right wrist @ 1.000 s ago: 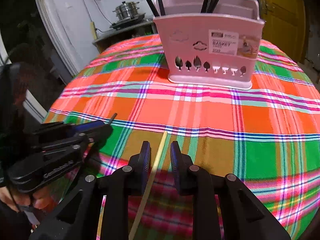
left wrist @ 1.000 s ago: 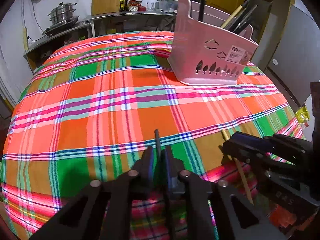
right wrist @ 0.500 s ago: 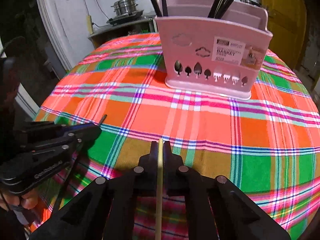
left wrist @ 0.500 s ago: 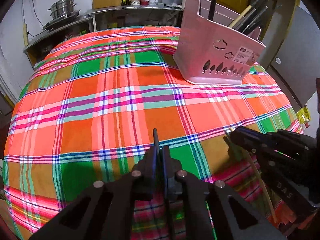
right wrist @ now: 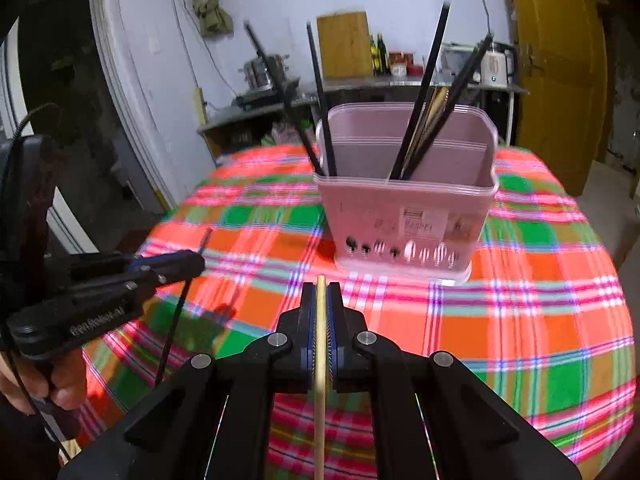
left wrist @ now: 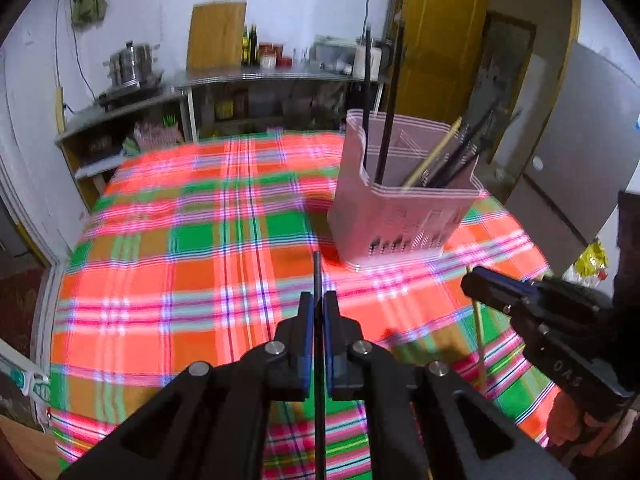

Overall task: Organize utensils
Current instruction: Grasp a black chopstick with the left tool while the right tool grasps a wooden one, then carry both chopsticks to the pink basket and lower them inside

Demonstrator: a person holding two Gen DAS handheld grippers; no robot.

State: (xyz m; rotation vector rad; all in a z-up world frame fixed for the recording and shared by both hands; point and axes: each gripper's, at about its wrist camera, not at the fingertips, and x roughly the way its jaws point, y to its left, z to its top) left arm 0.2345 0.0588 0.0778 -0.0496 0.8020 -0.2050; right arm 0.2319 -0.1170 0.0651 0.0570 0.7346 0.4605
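Plaid cloth (left wrist: 168, 280) in orange, green and pink covers the round table, on which a pink plastic basket (right wrist: 404, 216) with a blurred, unreadable label is stood, several chopsticks inside. One black chopstick (left wrist: 317, 276) is clamped by the left gripper (left wrist: 316, 312); one pale wooden chopstick (right wrist: 320, 320) by the right gripper (right wrist: 321, 304).

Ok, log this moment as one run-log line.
left hand-held gripper: shut on black chopstick | right hand-held gripper: shut on wooden chopstick | pink basket: ahead, holds chopsticks
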